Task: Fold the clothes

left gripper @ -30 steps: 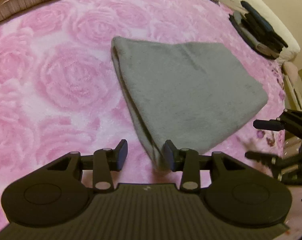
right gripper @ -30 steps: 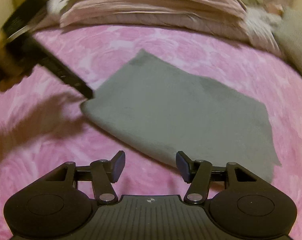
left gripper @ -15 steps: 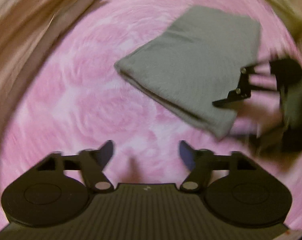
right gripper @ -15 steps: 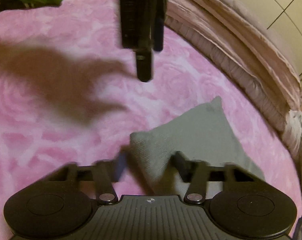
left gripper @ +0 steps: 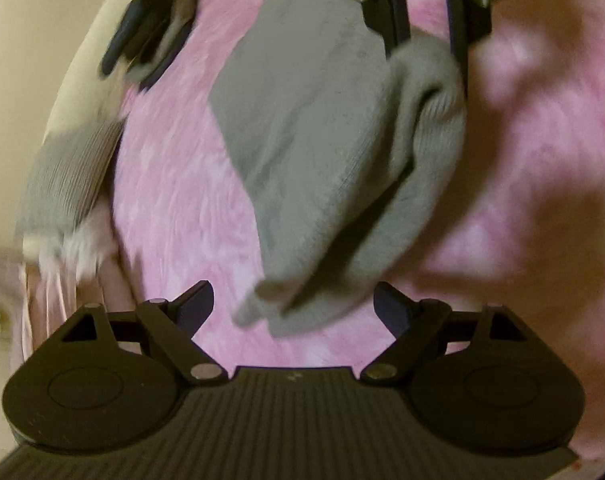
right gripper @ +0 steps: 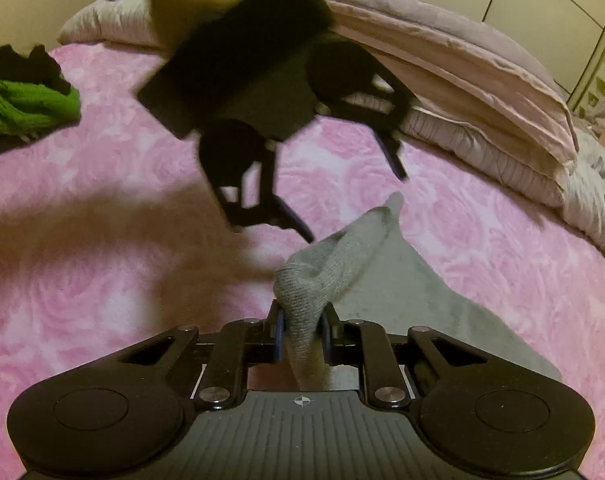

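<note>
Pinching grey cloth [right gripper: 302, 312] — right claw [right gripper: 301, 334] clamped.

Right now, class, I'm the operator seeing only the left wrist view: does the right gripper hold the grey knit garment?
Observer: The right wrist view shows the right gripper shut on a fold of the grey knit garment; its jaws have just been closing.
Operator: Anything else on the bed?
Observer: A green knit garment lies on the pink rose blanket, apart from the grey one.
Operator: And my left gripper?
Observer: The left gripper hangs open beyond the lifted fold, gripping nothing; its jaws have just been opening.
</note>
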Available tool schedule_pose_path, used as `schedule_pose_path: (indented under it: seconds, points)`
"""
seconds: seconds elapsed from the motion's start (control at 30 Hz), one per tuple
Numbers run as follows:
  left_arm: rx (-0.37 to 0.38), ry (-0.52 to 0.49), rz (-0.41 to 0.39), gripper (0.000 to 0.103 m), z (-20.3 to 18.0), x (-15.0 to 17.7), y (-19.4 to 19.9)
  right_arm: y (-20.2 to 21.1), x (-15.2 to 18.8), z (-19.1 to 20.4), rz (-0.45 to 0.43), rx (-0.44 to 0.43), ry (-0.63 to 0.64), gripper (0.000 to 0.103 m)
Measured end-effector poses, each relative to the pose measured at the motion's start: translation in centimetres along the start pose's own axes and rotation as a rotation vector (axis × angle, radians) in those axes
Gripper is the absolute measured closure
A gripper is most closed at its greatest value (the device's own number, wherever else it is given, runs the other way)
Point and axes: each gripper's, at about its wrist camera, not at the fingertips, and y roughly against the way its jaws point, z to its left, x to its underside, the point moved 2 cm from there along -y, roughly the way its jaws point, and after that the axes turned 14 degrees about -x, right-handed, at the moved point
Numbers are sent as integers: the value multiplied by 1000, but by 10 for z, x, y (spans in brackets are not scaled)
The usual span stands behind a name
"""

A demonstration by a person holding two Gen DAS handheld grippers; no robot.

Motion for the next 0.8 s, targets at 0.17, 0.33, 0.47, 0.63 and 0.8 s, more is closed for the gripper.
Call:
schedule_pose_path:
  seconds: [0.17,0.33,0.47,0.63,0.8]
  points:
    - [137,-150,-50,62,1,0,-12,16,4,-3,-32,-5,-48,90]
    - [202,-127,6,91,4,-15,5,44,9,-3,-87,-33,-118,90]
    - [236,-43,43,93,8,-44,54,83,26,14,-122,-98,-144,90]
    - [316,16,54,93,-2,-94,109,126,64,52,-128,-151,-205,90]
    - [350,21,51,93,24,-116,109,150,78,55,-177,-123,-321,90]
